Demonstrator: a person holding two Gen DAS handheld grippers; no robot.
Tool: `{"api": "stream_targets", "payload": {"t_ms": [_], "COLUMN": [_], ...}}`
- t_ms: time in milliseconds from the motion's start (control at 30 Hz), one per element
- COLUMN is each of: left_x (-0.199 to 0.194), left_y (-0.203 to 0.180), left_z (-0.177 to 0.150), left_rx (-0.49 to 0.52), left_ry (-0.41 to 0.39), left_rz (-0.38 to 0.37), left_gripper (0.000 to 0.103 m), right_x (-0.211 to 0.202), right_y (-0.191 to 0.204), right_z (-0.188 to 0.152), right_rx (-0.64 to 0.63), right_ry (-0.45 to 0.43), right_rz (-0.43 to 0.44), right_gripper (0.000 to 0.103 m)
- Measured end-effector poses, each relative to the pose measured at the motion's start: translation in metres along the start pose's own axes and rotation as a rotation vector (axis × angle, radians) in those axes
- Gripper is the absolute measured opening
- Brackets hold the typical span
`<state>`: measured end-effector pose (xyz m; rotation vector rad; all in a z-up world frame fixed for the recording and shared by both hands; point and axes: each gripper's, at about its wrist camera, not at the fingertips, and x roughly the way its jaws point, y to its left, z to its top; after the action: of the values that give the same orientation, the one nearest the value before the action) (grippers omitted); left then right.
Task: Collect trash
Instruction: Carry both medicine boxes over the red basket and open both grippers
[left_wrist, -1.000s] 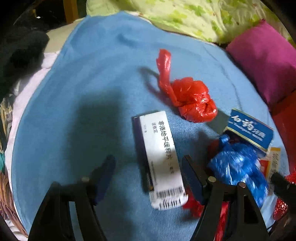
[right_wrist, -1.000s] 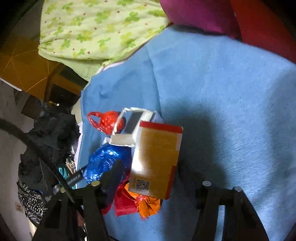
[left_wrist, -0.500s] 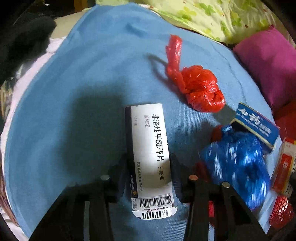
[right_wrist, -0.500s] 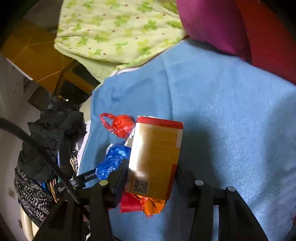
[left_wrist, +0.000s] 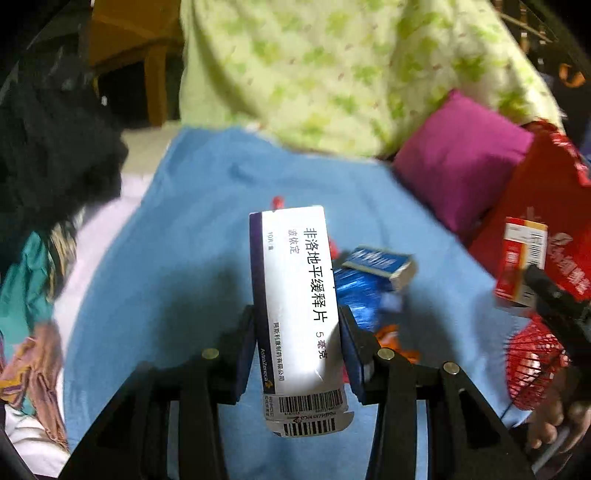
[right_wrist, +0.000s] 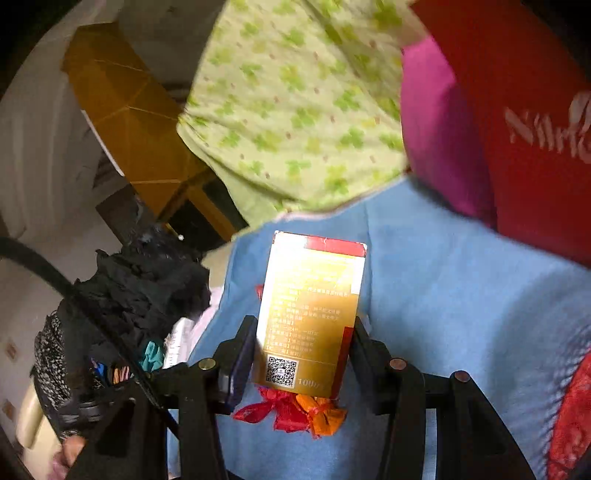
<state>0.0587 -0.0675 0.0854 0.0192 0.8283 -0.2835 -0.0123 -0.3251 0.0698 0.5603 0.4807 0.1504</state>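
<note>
- The left gripper (left_wrist: 297, 354) has closed on a white medicine box (left_wrist: 295, 295); both pads press its long sides near the barcode end, and the box stands up out of the jaws, lifted clear of the blue cloth (left_wrist: 192, 229).
- The right gripper (right_wrist: 303, 354) has likewise closed on a gold-and-red box (right_wrist: 314, 310), clamped at its lower half with the QR code nearest the camera; its red-striped top points to the far side.
- In the left wrist view the gold-and-red box appears again at the far right (left_wrist: 522, 258), held in the other gripper's dark finger.
- Left on the cloth, right of the white box, lie a blue carton (left_wrist: 380, 262) and a crumpled blue wrapper (left_wrist: 358, 291) touching it; both are blurred.
- A red-and-orange wrapper (right_wrist: 295, 410) lies on the cloth just below the right gripper's box, partly hidden by it.
- A red mesh basket (left_wrist: 532, 362) sits at the near right edge, cut off by the frame; its contents cannot be made out.
- A red bag with white lettering (right_wrist: 535, 129) and a magenta cushion (left_wrist: 461, 162) stand at the far right, a green-patterned quilt (left_wrist: 332, 74) behind them.
- Dark clothing (right_wrist: 140, 291) is heaped at the left, its details unclear.
- Fingers of a hand (left_wrist: 550, 428) show at the near right corner.
</note>
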Motion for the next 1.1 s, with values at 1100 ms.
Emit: {"api": "stream_targets", "payload": {"t_ms": [1100], "left_x": [-0.159], "left_y": [-0.203], "left_z": [-0.026], "left_rx": [0.401], "left_ry": [-0.381], "left_rz": [-0.061], "left_gripper": [0.045], "right_x": [-0.268], "right_y": [-0.001], "right_z": [-0.003], "right_rx": [0.010], "right_ry": [-0.349], "right_rz": [-0.058], "right_gripper": [0.052]}}
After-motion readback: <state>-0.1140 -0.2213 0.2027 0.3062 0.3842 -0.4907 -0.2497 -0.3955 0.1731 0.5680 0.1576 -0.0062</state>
